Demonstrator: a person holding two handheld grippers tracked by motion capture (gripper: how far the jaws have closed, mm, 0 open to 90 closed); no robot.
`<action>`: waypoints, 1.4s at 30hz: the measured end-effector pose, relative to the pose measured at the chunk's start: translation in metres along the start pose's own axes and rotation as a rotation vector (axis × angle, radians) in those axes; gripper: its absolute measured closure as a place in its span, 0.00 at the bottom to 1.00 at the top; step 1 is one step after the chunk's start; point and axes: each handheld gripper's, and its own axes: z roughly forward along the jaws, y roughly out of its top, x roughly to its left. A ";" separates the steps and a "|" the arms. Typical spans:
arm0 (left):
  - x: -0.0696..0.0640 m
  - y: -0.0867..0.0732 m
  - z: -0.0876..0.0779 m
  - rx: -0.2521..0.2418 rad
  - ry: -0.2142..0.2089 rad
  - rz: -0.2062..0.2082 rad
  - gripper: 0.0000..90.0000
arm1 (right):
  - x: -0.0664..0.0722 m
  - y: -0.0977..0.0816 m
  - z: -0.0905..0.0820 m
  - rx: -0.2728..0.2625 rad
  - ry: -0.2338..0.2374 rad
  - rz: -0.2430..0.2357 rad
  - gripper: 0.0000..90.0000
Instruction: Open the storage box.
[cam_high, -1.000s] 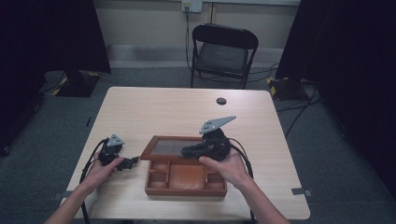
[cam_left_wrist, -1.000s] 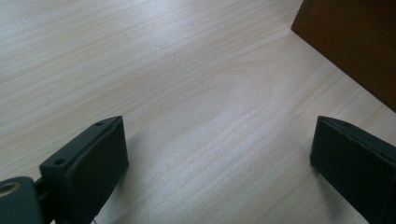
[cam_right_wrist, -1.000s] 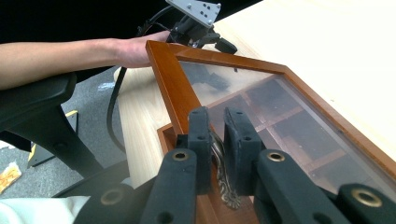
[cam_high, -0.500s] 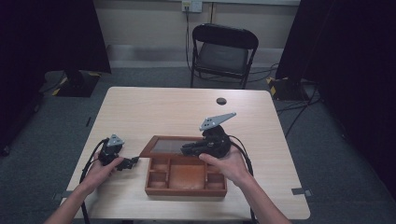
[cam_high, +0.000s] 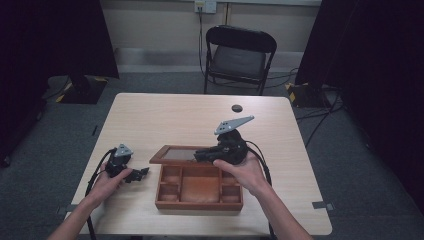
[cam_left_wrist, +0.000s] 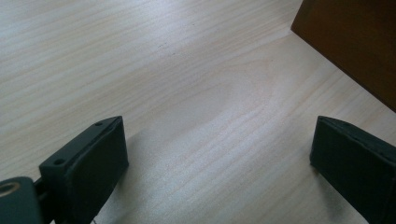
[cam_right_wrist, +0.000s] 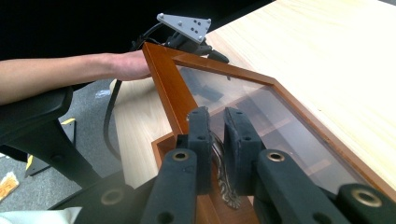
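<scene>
The left hand (cam_high: 111, 176) rests low at the person's left, its forearm coming in from the bottom edge, and holds the left gripper (cam_high: 138, 173) with jaws pointing toward the right; in the left gripper view they stand wide apart. The right hand (cam_high: 243, 171) cups the right gripper (cam_right_wrist: 217, 140) from below, raised and angled leftward, jaws pressed nearly together on a thin metal clasp (cam_right_wrist: 221, 161).

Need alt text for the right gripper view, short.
The right tongs are shut on a small metal clasp at the front edge of a wooden box's glass-paned lid, which is raised. Beyond the lid, the left tongs rest on the light wooden table, held in the person's hand.
</scene>
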 end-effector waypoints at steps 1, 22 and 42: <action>0.000 0.000 0.000 0.000 0.000 0.001 0.04 | 0.000 0.001 0.000 -0.003 -0.003 0.000 0.91; 0.000 0.000 0.000 0.000 0.000 0.001 0.04 | -0.005 0.009 -0.002 -0.004 -0.004 0.005 0.92; 0.001 0.000 0.000 0.004 -0.001 0.009 0.04 | -0.012 0.015 -0.003 -0.002 0.014 0.019 0.92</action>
